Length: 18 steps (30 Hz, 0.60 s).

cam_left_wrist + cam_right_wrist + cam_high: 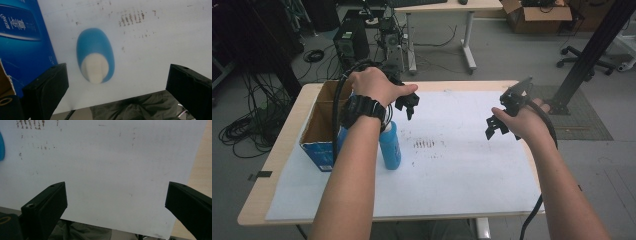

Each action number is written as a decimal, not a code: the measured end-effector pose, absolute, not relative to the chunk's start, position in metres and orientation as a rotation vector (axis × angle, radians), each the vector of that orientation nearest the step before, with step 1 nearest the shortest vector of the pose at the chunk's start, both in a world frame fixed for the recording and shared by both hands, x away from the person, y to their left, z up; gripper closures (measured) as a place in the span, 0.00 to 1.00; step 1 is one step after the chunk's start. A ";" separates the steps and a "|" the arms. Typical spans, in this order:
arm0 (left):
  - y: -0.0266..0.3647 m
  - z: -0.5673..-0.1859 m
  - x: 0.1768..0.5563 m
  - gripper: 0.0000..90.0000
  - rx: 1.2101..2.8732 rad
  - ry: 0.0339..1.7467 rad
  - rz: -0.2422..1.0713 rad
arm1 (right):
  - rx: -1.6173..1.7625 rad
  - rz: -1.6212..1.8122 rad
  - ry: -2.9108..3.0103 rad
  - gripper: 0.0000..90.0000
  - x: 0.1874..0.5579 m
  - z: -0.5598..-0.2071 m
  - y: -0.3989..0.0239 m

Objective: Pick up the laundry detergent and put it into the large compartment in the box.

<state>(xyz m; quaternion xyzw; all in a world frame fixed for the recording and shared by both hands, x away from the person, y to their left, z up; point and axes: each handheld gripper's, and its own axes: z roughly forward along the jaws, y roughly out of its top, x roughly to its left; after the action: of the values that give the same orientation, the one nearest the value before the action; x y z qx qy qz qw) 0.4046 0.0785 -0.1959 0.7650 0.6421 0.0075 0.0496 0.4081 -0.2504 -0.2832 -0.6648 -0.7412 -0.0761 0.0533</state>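
A blue bottle (390, 146) with a white cap stands upright on the white sheet (452, 170), right beside a blue cardboard box (318, 131). My left gripper (408, 104) hovers above and behind the bottle, open and empty. In the left gripper view the bottle (95, 55) is seen from the top, between the wide-apart jaws of that gripper (117, 91), with the box (23, 41) at the left. My right gripper (496, 125) hangs open over the right half of the sheet. The right gripper view has that gripper (116, 211) spread wide over the bare sheet (112, 170).
The sheet carries brown smudge marks (424, 144) near its middle. The wooden table edge (257, 210) runs around the sheet. On the floor behind the table are a computer tower (351, 44), cables, a second desk (467, 30) and a cardboard box (539, 17).
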 end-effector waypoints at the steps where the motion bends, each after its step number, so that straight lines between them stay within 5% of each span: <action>1: 0.082 -0.197 0.404 0.05 2.327 1.965 0.020 | -2.018 -0.231 -2.255 0.04 0.408 -0.284 -0.251; 18: 0.091 -0.226 0.407 0.05 2.360 2.001 -0.003 | -2.007 -0.226 -2.257 0.05 0.410 -0.293 -0.251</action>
<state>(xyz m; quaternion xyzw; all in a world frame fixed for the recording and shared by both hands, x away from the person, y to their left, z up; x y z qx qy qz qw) 0.4067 0.0914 -0.2256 0.7625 0.6466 -0.0009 0.0236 0.4095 -0.2508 -0.2933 -0.6615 -0.7441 -0.0745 0.0565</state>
